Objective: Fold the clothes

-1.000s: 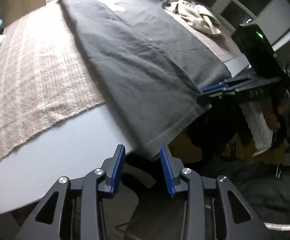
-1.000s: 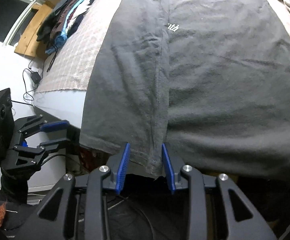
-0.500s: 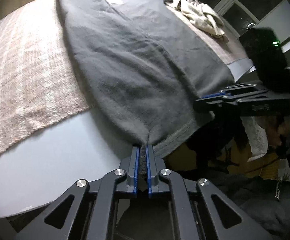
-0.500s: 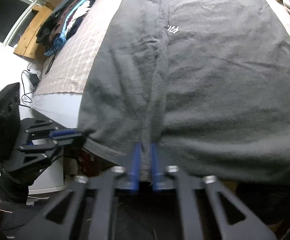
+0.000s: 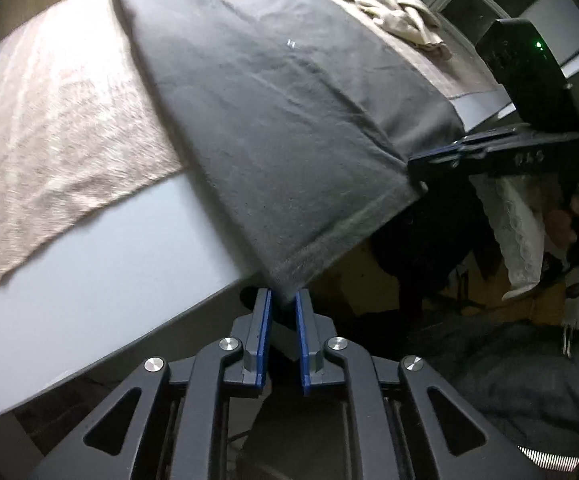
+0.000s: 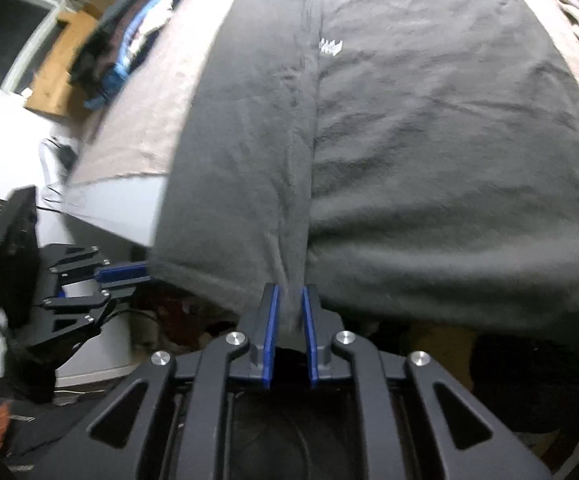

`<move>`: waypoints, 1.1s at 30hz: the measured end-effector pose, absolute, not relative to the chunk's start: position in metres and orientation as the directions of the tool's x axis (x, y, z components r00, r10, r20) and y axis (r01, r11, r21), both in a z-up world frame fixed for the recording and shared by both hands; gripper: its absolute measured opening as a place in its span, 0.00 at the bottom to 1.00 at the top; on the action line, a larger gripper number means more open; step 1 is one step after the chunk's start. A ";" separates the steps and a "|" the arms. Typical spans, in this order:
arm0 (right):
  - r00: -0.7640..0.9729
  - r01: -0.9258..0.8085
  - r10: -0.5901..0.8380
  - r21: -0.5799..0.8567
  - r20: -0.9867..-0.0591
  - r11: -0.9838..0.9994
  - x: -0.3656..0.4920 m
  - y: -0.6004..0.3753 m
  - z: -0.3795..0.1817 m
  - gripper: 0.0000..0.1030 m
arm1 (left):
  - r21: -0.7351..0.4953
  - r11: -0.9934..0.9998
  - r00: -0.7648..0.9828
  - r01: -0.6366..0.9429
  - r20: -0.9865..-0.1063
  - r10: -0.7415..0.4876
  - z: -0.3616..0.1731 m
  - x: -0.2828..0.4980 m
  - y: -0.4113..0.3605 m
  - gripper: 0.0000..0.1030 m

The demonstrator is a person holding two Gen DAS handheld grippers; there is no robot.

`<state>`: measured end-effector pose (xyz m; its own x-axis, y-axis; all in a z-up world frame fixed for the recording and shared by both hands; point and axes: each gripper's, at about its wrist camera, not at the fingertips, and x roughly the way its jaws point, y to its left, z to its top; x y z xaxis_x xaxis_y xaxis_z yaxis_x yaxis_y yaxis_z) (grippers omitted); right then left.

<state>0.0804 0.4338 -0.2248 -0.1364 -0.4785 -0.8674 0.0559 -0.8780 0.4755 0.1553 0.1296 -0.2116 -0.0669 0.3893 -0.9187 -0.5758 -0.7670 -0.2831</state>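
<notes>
Left wrist view: left gripper (image 5: 282, 304) pinches the grey garment's (image 5: 289, 120) hem at six o'clock, jaws having just eased slightly; right gripper (image 6: 289, 304) likewise clamps it.

Open white bed edge (image 5: 101, 248) at lower left of the left view, bare beige blanket (image 5: 61, 120) above it. Blocked at upper right by crumpled cream cloth (image 5: 397, 4); in the right view, stacked clothes (image 6: 129, 44) crowding the upper left.
</notes>
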 end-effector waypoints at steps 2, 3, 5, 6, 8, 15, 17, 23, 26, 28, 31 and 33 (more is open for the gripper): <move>-0.186 0.031 -0.498 0.502 -0.847 -0.864 0.085 0.457 -0.207 0.13 | -0.262 -0.770 -0.104 -0.582 -0.915 0.390 -0.193 0.154 0.121 0.18; -0.228 0.013 -0.495 0.506 -0.838 -0.862 0.085 0.473 -0.194 0.15 | -0.251 -0.770 -0.123 -0.587 -0.912 0.391 -0.184 0.152 0.118 0.18; -0.317 -0.022 -0.480 0.512 -0.818 -0.858 0.085 0.507 -0.166 0.19 | -0.230 -0.769 -0.162 -0.596 -0.904 0.395 -0.167 0.146 0.113 0.19; -0.361 -0.039 -0.468 0.515 -0.807 -0.857 0.084 0.524 -0.153 0.20 | -0.234 -0.764 -0.176 -0.601 -0.894 0.412 -0.156 0.139 0.115 0.20; -0.426 -0.054 -0.434 0.501 -0.794 -0.864 0.077 0.550 -0.127 0.20 | -0.233 -0.753 -0.205 -0.615 -0.876 0.438 -0.137 0.123 0.118 0.26; -0.571 -0.027 -0.290 0.371 -0.768 -0.928 0.012 0.621 -0.044 0.27 | -0.155 -0.695 -0.282 -0.702 -0.835 0.472 -0.100 0.074 0.197 0.27; -0.592 -0.019 -0.246 0.319 -0.767 -0.948 -0.019 0.638 -0.032 0.28 | -0.131 -0.676 -0.285 -0.725 -0.837 0.468 -0.098 0.053 0.233 0.27; -0.589 -0.010 -0.123 0.159 -0.799 -0.987 -0.134 0.694 -0.043 0.30 | -0.053 -0.644 -0.296 -0.763 -0.857 0.422 -0.104 -0.012 0.348 0.29; -0.551 -0.003 -0.101 0.122 -0.828 -0.992 -0.193 0.720 -0.069 0.36 | -0.015 -0.634 -0.309 -0.773 -0.863 0.398 -0.112 -0.048 0.406 0.33; -0.523 0.009 -0.117 0.132 -0.844 -0.991 -0.232 0.736 -0.093 0.36 | -0.002 -0.635 -0.318 -0.772 -0.865 0.388 -0.120 -0.075 0.443 0.35; -0.485 0.002 -0.184 0.209 -0.855 -0.978 -0.280 0.760 -0.127 0.41 | -0.020 -0.645 -0.306 -0.764 -0.869 0.389 -0.131 -0.111 0.487 0.35; -0.469 -0.001 -0.229 0.259 -0.853 -0.966 -0.304 0.774 -0.143 0.43 | -0.024 -0.644 -0.305 -0.765 -0.867 0.394 -0.140 -0.132 0.513 0.36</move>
